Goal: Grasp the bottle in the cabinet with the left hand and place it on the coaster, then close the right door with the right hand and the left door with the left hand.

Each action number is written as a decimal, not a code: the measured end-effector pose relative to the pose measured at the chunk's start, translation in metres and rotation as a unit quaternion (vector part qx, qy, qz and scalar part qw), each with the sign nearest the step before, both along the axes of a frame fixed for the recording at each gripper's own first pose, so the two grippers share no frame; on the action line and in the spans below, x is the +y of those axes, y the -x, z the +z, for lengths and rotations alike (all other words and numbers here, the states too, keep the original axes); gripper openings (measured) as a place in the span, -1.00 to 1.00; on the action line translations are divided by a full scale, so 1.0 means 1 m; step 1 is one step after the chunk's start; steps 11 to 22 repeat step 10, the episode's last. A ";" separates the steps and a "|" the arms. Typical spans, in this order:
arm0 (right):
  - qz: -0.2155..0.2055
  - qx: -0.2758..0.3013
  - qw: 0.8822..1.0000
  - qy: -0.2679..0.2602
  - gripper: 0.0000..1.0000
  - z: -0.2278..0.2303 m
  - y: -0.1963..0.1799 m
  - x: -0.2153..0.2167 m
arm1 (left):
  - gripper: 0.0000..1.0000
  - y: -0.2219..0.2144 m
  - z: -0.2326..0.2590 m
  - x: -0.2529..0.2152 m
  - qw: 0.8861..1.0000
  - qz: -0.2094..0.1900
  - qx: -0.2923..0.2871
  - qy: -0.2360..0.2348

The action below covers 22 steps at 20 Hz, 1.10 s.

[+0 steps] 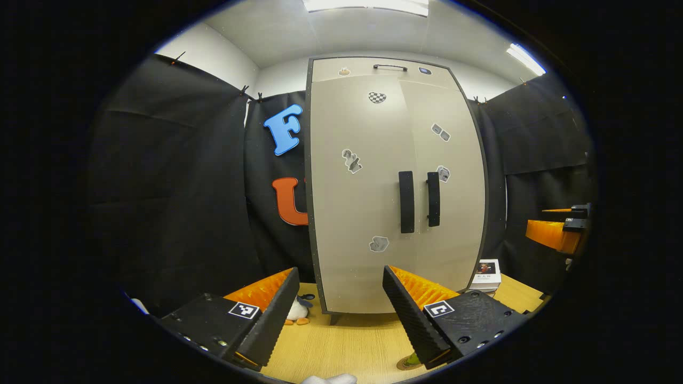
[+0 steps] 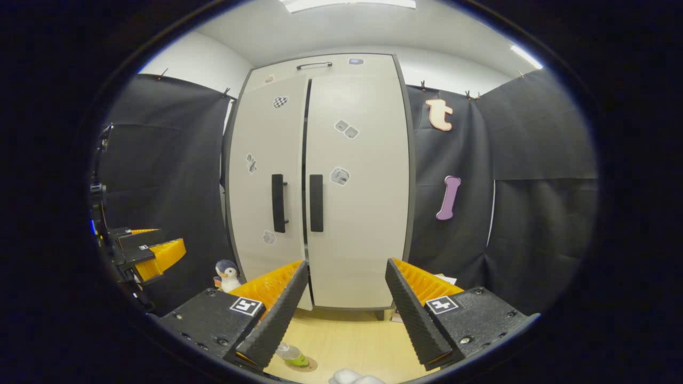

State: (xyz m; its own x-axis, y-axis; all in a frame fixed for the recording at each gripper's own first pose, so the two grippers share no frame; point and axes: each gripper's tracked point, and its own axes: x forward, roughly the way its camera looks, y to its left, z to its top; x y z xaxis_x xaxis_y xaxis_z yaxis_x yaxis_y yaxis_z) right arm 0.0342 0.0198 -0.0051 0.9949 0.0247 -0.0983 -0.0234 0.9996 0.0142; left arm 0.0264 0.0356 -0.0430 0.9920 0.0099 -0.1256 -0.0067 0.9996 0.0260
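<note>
Cabinet [image 1: 395, 186] stands at far end of worktop [image 1: 347, 341], both doors shut or nearly so. Bottle [image 2: 291, 354] rests on coaster [image 2: 307, 365] near right gripper [image 2: 344, 314]; toy penguin [image 2: 228, 276] left, book stack [image 1: 486, 274] right. Left gripper [image 1: 341, 314] and right gripper both apart, holding nothing.

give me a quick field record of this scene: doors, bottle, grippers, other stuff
cabinet doors: left door and right door both look shut
bottle: bottle on coaster, on the table in front of the cabinet
left gripper: left gripper open, holding nothing
right gripper: right gripper open, holding nothing
other: penguin toy left of the cabinet; small box on its right
</note>
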 end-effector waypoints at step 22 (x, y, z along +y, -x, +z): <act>0.007 0.005 1.000 -0.001 0.89 -0.004 0.004 0.005 | 0.92 0.003 -0.001 0.000 1.000 -0.002 0.003 -0.004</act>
